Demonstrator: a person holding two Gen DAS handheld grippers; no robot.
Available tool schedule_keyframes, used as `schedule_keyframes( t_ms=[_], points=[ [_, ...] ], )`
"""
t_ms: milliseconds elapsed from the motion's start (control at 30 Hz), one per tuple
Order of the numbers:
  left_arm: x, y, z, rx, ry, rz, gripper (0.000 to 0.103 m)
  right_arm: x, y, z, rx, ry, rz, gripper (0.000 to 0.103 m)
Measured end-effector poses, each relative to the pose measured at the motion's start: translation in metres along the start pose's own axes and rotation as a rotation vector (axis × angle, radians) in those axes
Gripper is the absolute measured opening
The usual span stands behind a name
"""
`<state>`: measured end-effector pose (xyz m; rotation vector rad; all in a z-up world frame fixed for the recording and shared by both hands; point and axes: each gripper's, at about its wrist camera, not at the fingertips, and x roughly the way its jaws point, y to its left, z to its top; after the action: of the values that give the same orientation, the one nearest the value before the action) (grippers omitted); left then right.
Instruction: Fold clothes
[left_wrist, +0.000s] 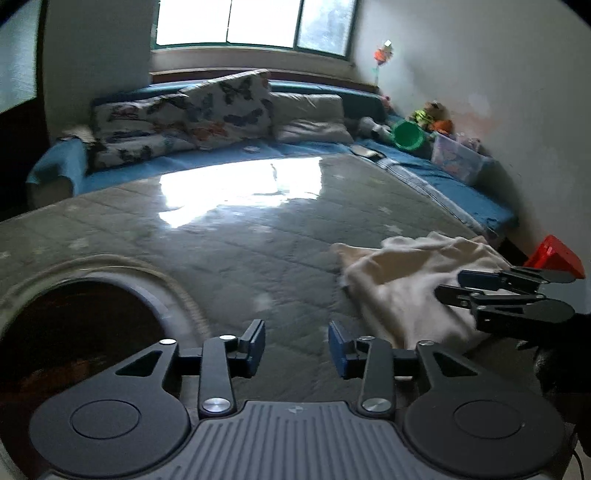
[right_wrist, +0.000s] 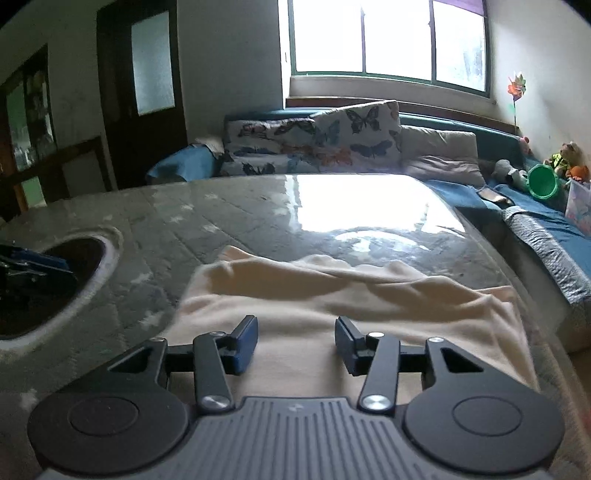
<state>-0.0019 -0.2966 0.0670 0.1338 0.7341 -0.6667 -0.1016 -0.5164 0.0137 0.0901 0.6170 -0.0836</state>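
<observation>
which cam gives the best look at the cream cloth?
Right wrist. The cream cloth fills the middle of the frame, near-flat on the grey quilted surface, directly ahead of the open right gripper. The left wrist view shows it only at the right side, blurred and partly covered by the right gripper.

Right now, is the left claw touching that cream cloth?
Apart. In the left wrist view the open left gripper sits over bare grey table cover, with the cream cloth off to its right.

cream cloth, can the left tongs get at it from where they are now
Probably yes. The left tongs are open over bare mattress, and the cream cloth lies just to their right with nothing between; the right tongs hover above it.
</observation>
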Motion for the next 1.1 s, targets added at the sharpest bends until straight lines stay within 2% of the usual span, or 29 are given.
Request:
schedule_keyframes(
  t_ms=[267,367,433,600,700,833,1100],
  points=[
    [-0.046,0.043,-0.025,-0.062,-0.05,0.123,0.053,-0.015,0.031,-0.009,-0.04,-0.02,0.034,0.049],
    [-0.06,0.058,-0.036,-0.09,-0.061,0.157,0.058,-0.024,0.037,-0.011,-0.047,-0.05,0.02,0.054],
    [-0.068,0.067,-0.043,-0.102,-0.065,0.179,0.06,-0.031,0.031,-0.01,-0.034,-0.069,-0.019,0.055],
    [-0.085,0.088,-0.06,-0.142,-0.074,0.231,0.065,-0.035,-0.004,-0.015,0.057,-0.053,-0.13,0.055],
    [-0.093,0.099,-0.07,-0.177,-0.079,0.25,0.068,-0.04,-0.026,-0.023,0.145,-0.041,-0.156,0.055],
    [-0.101,0.11,-0.08,-0.207,-0.074,0.285,0.068,-0.04,-0.026,-0.032,0.151,-0.032,-0.158,0.057],
    [-0.114,0.123,-0.094,-0.249,-0.069,0.335,0.071,-0.04,0.008,-0.032,0.052,-0.048,-0.112,0.066]
  ],
)
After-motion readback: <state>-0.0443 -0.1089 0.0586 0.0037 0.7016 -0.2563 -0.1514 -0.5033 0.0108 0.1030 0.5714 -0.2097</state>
